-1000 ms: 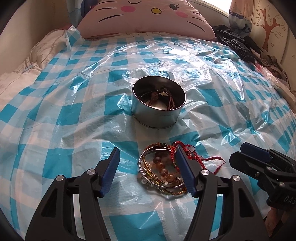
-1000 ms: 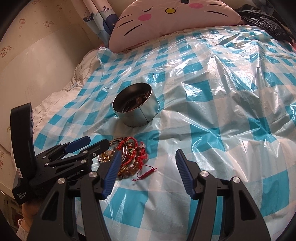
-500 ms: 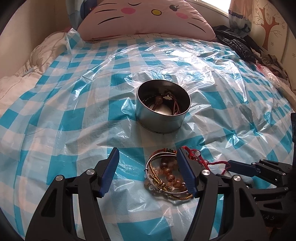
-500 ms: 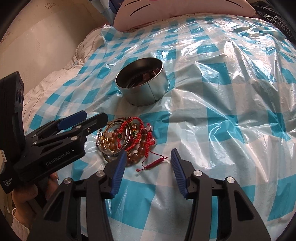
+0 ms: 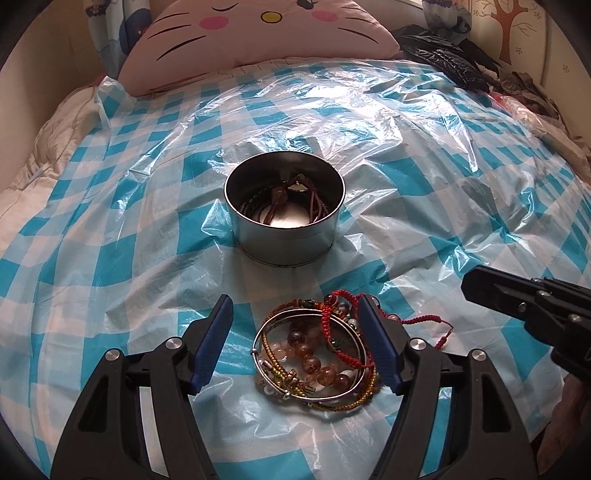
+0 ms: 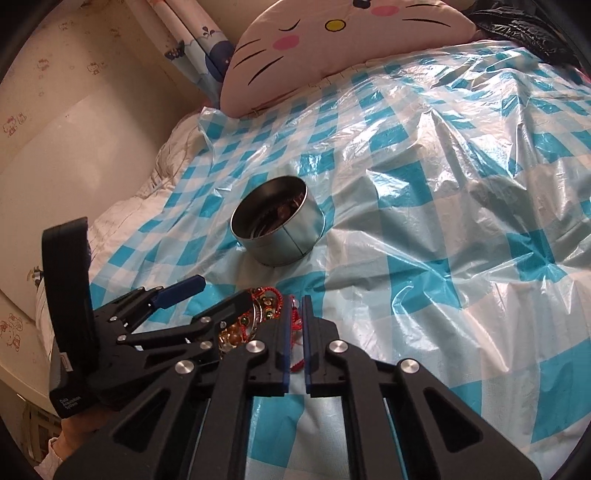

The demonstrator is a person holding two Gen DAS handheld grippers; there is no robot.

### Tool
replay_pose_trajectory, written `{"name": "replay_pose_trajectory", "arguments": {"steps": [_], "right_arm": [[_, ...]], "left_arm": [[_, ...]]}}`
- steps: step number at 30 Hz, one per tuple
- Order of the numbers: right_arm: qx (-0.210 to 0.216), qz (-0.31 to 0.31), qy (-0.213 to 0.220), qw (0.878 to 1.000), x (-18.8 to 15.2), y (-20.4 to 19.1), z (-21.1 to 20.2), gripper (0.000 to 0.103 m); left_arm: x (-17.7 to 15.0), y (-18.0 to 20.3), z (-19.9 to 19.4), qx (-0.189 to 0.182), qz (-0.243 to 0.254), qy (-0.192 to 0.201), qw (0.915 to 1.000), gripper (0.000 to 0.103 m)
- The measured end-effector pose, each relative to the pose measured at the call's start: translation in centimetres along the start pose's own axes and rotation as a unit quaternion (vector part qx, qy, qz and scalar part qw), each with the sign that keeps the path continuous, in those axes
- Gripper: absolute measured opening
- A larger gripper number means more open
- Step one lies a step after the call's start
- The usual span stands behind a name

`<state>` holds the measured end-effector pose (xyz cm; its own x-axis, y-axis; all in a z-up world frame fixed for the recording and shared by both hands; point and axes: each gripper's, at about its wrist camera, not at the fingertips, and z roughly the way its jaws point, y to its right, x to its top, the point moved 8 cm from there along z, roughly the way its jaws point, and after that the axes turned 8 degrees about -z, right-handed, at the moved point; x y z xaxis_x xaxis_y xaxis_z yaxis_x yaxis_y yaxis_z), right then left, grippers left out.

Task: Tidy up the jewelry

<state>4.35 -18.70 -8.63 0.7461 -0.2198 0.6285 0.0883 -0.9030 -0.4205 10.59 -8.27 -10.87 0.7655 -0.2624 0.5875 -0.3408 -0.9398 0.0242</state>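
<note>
The right claw (image 6: 295, 314) is seen closed, its blue-padded jaws brought nearly together with a strand of the red braided cord bracelet (image 6: 294, 321) pinched between them. In the left wrist view that same claw (image 5: 469, 284) is shown from the side at the right edge, its black tip just beyond the loose red tail of the cord.

The left claw (image 5: 295, 343) is held over the tangled pile of jewelry (image 5: 314, 354), with its jaws opening; the pile lies between the blue pads, and the right pad is seen against the red cord and beads, while the left pad stands apart from the pile. Within the pile, silver bangles, a gold-coloured chain, a string of amber-brown round beads and the red cord are heaped together.

Beyond the pile, and apart from it, a round silver metal tin (image 5: 284, 218) is set upright with no lid on; brown cords and dark strands are seen inside it.

Everything is laid on a crinkled blue-and-white checked plastic sheet (image 5: 110, 258) spread over a bed. At the head of the bed a pink cat-face cushion (image 5: 258, 33) is propped, and dark clothing (image 5: 450, 59) is bunched at the far right.
</note>
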Motion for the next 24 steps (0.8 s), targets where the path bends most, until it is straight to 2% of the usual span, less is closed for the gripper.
{"name": "replay_pose_trajectory", "arguments": {"steps": [5,6,7,8,9,10,13,15,20,21,22,24], "right_arm": [[0.005,0.026,0.009,1.000,0.4,0.9,-0.3,0.006],[0.001,0.032,0.009,0.999,0.3,1.2,-0.4,0.006],[0.000,0.039,0.007,0.999,0.3,1.5,-0.3,0.015],[-0.001,0.046,0.006,0.999,0.3,1.8,-0.3,0.026],[-0.006,0.051,0.006,0.999,0.2,2.0,-0.3,0.053],[-0.012,0.050,0.010,0.999,0.3,2.1,-0.5,0.057],[-0.007,0.037,0.006,0.999,0.1,1.6,-0.3,0.057],[-0.006,0.020,-0.009,1.000,-0.1,0.9,0.3,0.057],[-0.013,-0.022,-0.076,0.997,-1.5,-0.6,3.2,0.056],[-0.015,-0.026,-0.083,0.996,-1.7,-0.7,3.6,0.047],[-0.012,-0.028,-0.088,0.996,-1.8,-0.8,4.1,0.031],[-0.006,-0.027,-0.094,0.995,-2.0,-0.9,4.6,0.010]], "left_arm": [[0.2,1.7,1.5,0.004,0.043,-0.009,0.9990,0.066],[0.1,1.9,1.8,0.005,0.049,-0.012,0.9987,0.061],[-0.1,2.1,2.1,0.003,0.053,-0.018,0.9984,0.041],[-0.3,2.1,2.3,-0.001,0.052,-0.027,0.9983,0.031],[-0.4,2.0,2.3,-0.001,0.051,-0.026,0.9984,0.019],[-0.4,2.0,2.1,-0.006,0.049,-0.026,0.9984,0.009],[-0.3,1.1,1.2,-0.018,0.021,-0.019,0.9994,0.008],[-0.1,-0.1,0.3,-0.038,-0.017,-0.012,0.9991,0.008],[0.1,-3.1,-2.1,-0.078,-0.105,0.014,0.9914,0.008],[-0.1,-3.4,-2.4,-0.083,-0.114,0.018,0.9898,0.008],[-0.2,-3.6,-2.7,-0.086,-0.120,0.023,0.9887,0.008],[-0.3,-3.8,-3.2,-0.085,-0.123,0.033,0.9881,0.008]]}}
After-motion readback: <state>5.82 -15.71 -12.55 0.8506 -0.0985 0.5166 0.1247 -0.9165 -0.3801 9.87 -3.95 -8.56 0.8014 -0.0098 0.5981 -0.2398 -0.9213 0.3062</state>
